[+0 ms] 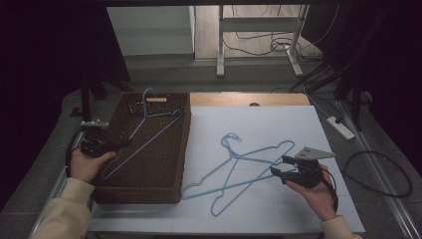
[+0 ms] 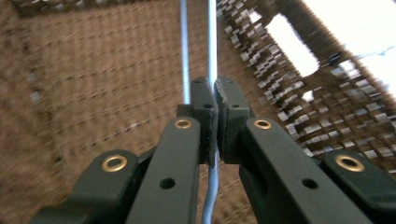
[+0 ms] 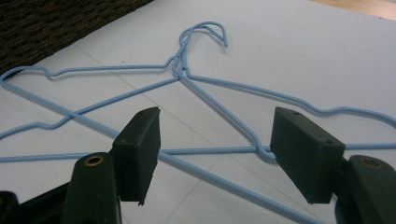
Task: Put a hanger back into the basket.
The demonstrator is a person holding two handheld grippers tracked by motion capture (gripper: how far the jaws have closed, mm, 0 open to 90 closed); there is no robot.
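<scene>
Cream sleeves cover both forearms. The black left gripper (image 2: 215, 116) has brass rivets behind its jaws; the right gripper (image 1: 279, 165) carries a grey three-cornered plate above its jaws.

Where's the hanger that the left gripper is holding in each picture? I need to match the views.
High view: the held hanger lies slantwise in the brown woven basket, at left; the left gripper clamps its lower wire.
Left gripper view: its blue wire runs up the middle, pinched between the shut jaws.
Right gripper view: not in it; the hangers there are the two on the white table.
Shared landmark: the basket, whose corner shows at top left in the right gripper view.
</scene>
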